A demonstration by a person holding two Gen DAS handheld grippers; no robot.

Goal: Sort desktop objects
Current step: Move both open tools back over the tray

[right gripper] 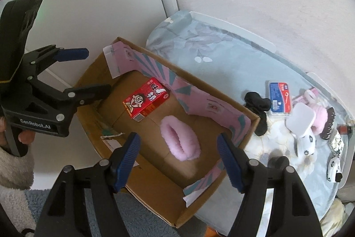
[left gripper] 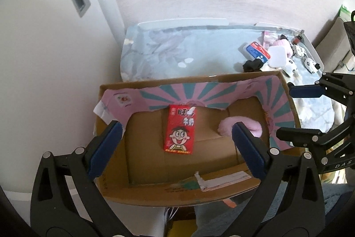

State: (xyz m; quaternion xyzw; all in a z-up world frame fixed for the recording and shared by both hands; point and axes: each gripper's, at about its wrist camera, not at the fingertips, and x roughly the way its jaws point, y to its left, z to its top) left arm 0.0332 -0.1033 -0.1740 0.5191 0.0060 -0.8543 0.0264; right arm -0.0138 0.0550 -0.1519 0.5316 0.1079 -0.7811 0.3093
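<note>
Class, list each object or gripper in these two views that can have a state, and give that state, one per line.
left gripper: open, empty, above the box
right gripper: open, empty, above the box
cardboard box: open-topped, flaps torn
red milk carton: lying flat inside the box
pink fluffy band: lying inside the box
black sock: crumpled on the cloth, outside the box

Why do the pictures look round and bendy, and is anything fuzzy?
Both views are fisheye, with dark corners. Left wrist view: the box edges bow, and the milk carton is sharp. Right wrist view: the wall lines curve, the pink scrunchie is clear, and the toys near the right edge look a little soft.
</note>
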